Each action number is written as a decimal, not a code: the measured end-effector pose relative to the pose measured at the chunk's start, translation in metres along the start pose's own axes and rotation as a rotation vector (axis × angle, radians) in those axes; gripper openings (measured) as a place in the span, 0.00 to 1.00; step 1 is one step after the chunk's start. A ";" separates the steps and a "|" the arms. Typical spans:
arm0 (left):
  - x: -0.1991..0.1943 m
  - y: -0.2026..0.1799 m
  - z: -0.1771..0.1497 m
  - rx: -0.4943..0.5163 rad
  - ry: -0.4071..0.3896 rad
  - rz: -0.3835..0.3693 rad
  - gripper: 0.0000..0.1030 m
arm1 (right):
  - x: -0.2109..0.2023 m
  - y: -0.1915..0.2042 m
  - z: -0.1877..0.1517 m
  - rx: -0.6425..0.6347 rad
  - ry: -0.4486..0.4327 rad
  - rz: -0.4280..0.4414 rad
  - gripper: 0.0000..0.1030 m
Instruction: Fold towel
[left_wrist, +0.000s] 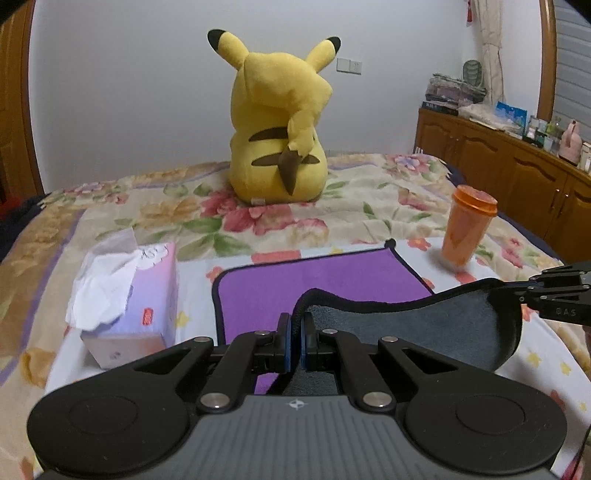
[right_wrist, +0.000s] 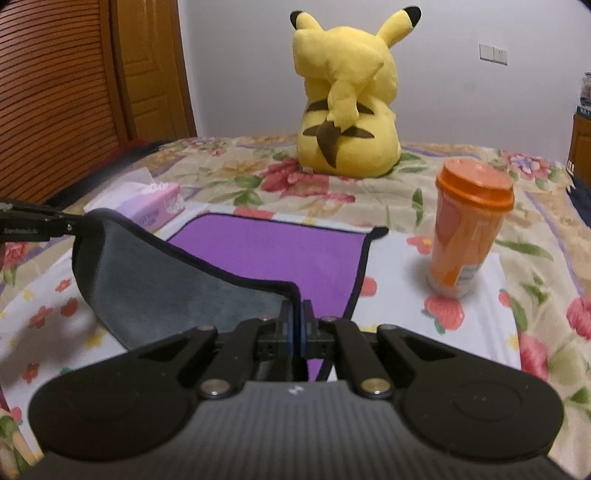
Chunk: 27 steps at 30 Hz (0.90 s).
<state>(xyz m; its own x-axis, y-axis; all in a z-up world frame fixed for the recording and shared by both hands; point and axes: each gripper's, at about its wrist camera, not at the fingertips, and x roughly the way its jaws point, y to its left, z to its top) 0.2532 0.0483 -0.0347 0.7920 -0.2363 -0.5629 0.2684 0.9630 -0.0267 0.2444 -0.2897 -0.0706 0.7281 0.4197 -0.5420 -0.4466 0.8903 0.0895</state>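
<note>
A towel, purple on top (left_wrist: 295, 280) and grey underneath (left_wrist: 424, 328), lies on the flowered bed. Its near edge is lifted, showing the grey side. My left gripper (left_wrist: 295, 325) is shut on the near left corner of the towel. My right gripper (right_wrist: 297, 314) is shut on the near right corner; it also shows in the left wrist view (left_wrist: 517, 291). In the right wrist view the purple face (right_wrist: 273, 251) lies flat beyond the raised grey flap (right_wrist: 166, 284), and the left gripper (right_wrist: 74, 225) holds the flap's far corner.
A yellow plush toy (left_wrist: 277, 122) sits at the far side of the bed. A tissue box (left_wrist: 129, 295) stands left of the towel. An orange lidded cup (left_wrist: 467, 229) stands to its right. A wooden cabinet (left_wrist: 517, 166) lines the right wall.
</note>
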 end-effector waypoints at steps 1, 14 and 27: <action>0.001 -0.001 0.001 0.006 -0.005 0.001 0.08 | 0.000 0.000 0.002 -0.004 -0.005 -0.001 0.04; 0.022 0.010 0.024 0.028 -0.015 0.028 0.08 | 0.023 -0.007 0.031 -0.080 -0.015 -0.039 0.04; 0.037 0.016 0.060 0.012 -0.047 0.045 0.08 | 0.042 -0.012 0.066 -0.136 -0.052 -0.083 0.04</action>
<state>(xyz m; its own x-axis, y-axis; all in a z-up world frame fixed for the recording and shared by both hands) 0.3193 0.0468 -0.0062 0.8281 -0.1988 -0.5242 0.2381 0.9712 0.0079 0.3148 -0.2709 -0.0392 0.7898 0.3574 -0.4984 -0.4473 0.8917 -0.0693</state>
